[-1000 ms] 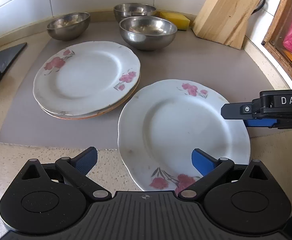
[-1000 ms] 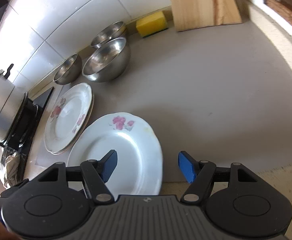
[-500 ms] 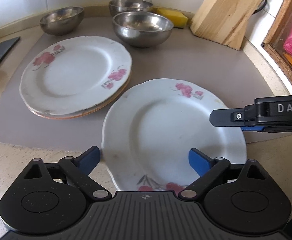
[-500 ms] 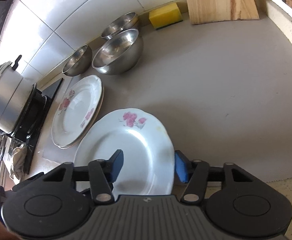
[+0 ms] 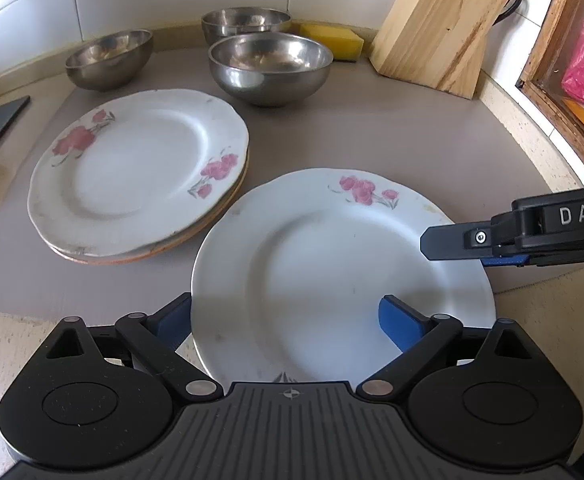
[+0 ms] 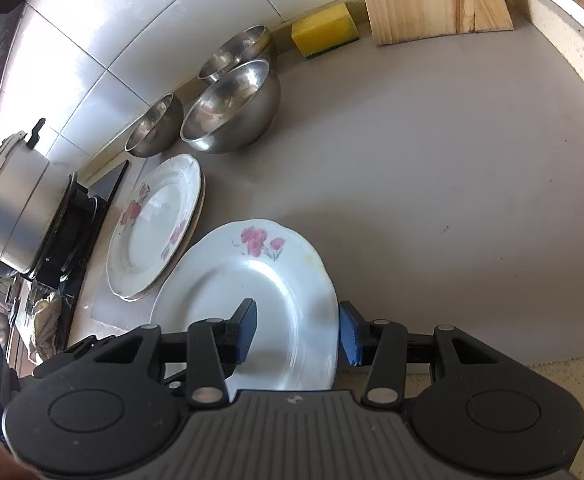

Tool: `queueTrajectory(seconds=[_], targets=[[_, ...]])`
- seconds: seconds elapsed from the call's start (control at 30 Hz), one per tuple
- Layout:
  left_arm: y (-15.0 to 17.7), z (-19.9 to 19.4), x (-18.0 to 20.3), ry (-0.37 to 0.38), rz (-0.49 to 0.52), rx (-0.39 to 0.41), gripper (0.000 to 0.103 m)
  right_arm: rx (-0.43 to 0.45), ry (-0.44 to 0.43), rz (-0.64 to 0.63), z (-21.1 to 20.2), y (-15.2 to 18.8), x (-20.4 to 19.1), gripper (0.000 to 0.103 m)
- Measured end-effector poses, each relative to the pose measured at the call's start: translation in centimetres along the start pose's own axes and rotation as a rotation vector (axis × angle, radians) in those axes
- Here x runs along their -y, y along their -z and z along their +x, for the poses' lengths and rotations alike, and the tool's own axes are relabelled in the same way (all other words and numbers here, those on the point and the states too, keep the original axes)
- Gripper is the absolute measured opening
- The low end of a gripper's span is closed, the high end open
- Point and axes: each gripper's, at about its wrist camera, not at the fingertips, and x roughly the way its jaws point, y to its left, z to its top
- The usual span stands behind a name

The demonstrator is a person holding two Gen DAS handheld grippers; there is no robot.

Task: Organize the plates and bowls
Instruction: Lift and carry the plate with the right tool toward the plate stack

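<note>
Under the left gripper (image 5: 286, 318), near rim of the loose plate (image 5: 331, 264), hidden

Yellow sponge (image 5: 332, 40) beside wooden knife block (image 5: 435, 24); pot (image 6: 10, 208) on stove.

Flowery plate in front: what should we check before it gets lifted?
1. Rim of the loose white plate with pink flowers sits between the right gripper's jaws, which have just been closing: ok.
2. Pads pressing firmly on that rim: cannot tell.
3. Left gripper open, not gripping the plate: ok.
4. Top of the stack of matching flowered plates bare, ready for another: ok.
5. Loose plate's edge apart from that stack: cannot tell.
</note>
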Motion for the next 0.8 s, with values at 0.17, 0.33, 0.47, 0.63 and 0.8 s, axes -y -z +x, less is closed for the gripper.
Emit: queueTrajectory(seconds=[0.17, 0.33, 0.47, 0.63, 0.8], targets=[[-0.1, -0.1, 0.1, -0.014, -0.016, -0.006, 0.093, 0.003, 0.013, -0.029, 0.0, 0.3, -0.4, 0.026], [0.0, -0.4, -0.4, -0.035, -0.043, -0.013, 0.092, -0.017, 0.009, -0.042, 0.0, 0.7, -0.9, 0.026], [0.3, -0.7, -0.5, -0.038, -0.049, -0.021, 0.092, -0.029, 0.002, -0.028, 0.0, 0.9, -1.0, 0.025], [0.7, -1.2, -0.6, -0.037, -0.045, -0.025, 0.092, -0.033, -0.001, 0.003, -0.2, 1.4, -0.9, 0.025], [0.9, -1.8, -0.7, -0.043, -0.048, -0.011, 0.091, -0.024, -0.011, 0.019, -0.7, 1.8, -1.1, 0.025]])
